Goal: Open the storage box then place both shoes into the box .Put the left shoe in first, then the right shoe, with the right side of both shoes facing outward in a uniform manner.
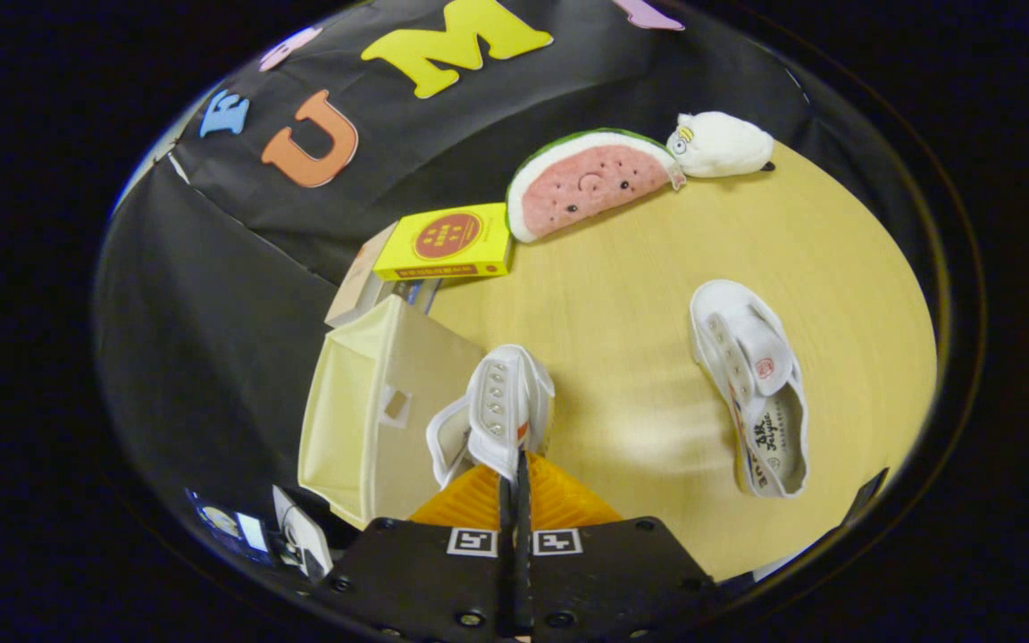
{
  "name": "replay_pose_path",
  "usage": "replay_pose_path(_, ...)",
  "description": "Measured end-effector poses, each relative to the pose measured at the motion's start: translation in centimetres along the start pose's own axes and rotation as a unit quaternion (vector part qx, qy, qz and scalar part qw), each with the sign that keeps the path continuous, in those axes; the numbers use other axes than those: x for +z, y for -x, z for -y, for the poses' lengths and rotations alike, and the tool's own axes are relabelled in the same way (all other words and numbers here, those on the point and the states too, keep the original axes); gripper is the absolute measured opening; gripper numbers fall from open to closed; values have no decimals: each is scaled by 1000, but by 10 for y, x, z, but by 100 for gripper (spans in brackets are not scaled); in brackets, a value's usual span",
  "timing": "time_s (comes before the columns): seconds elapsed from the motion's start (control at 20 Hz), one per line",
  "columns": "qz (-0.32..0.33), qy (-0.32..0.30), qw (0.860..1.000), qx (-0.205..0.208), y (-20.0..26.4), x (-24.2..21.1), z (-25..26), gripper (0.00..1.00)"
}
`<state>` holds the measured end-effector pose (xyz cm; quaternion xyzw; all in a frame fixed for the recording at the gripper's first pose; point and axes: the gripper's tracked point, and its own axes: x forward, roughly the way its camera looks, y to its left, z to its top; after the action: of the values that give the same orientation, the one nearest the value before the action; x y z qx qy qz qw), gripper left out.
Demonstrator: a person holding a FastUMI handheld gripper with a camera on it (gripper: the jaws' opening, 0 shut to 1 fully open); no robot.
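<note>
Storage box, cream fabric, stands open beside the held white shoe; gripper jaws pinch its edge, contact partly hidden. Second shoe lies apart on the bench.

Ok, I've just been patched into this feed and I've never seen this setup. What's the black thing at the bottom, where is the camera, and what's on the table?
There is no robot arm here: a person carries a handheld two-finger gripper, and the camera rides on it, looking forward along its fingers. The black plate with the square markers is the gripper's own body, with its orange parts just ahead of it. The fingers are pressed together on a white canvas shoe, held up above the wooden table. Beside that shoe stands the cream fabric storage box; I cannot tell from here whether it is open. The other white shoe lies on its side on the table, apart from the fingers. Further back lie a yellow carton on another box, a watermelon plush and a small white plush toy.
</note>
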<state>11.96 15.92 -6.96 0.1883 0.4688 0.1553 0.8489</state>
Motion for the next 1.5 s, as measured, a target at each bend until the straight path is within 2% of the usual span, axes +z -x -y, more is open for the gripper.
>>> replay_pose_path(0.2, 30, 12, 999, 28, 24, 15, -53, 0)
replay_pose_path(0.4, 53, 35, 998, 28, 31, 18, -108, 0)
replay_pose_path(0.65, 22, 35, 999, 19, -21, -7, -165, 0)
replay_pose_path(0.75, 13, 29, 999, 2, -52, -17, -180, 0)
replay_pose_path(1.05, 43, -14, 997, -64, -138, -46, -210, 0)
replay_pose_path(1.15, 88, -42, 992, -86, -149, -43, -213, 0)
replay_pose_path(1.25, 125, -32, 985, -113, -157, -42, -212, 0)
replay_pose_path(1.5, 87, 7, 984, -153, -184, -69, -211, 0)
